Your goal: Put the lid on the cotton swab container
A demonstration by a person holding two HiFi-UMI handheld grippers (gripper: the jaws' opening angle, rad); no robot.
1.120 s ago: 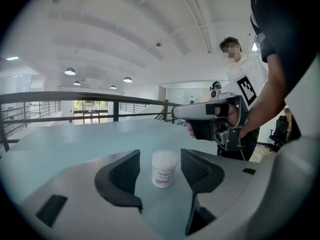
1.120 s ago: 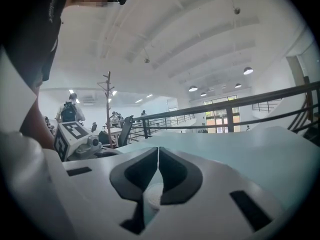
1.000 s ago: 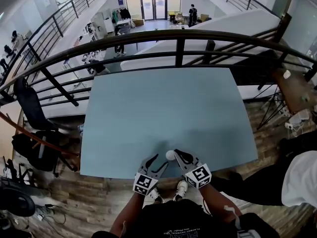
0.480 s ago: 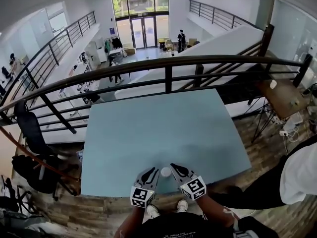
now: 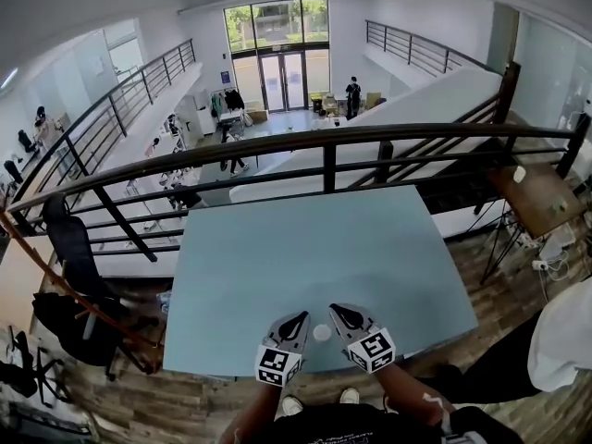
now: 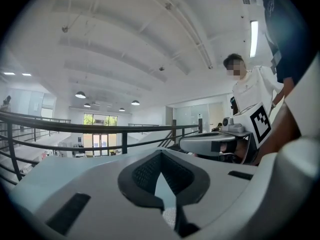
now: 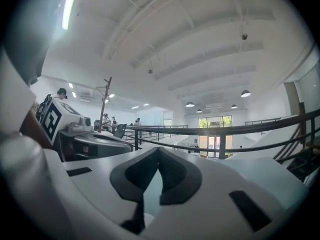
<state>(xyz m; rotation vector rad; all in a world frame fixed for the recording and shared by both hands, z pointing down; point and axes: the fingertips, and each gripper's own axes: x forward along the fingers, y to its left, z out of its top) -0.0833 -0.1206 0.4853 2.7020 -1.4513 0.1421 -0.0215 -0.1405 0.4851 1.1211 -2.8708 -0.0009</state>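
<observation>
On the pale blue table [image 5: 305, 248], near its front edge, a small round white cotton swab container [image 5: 321, 332] shows its white top. My left gripper [image 5: 297, 319] lies just to its left and my right gripper [image 5: 337, 311] just to its right, both tips pointing away from me. Neither touches it. In the left gripper view the left gripper [image 6: 160, 153] has its jaws met at the tips with nothing between them. The right gripper [image 7: 159, 150] in its own view is shut the same way. A white patch low in each gap may be the container.
A black railing [image 5: 324, 141] runs along the table's far edge, with a drop to the lower floor behind it. A black chair [image 5: 74, 257] stands at the left. A person in white [image 5: 564, 340] stands at the right, beside a wooden side table [image 5: 541, 197].
The left gripper's jaws, spread wide a second ago, have come together. Both grippers stay flanking the white container. The head camera has tilted up, so more of the hall shows.
</observation>
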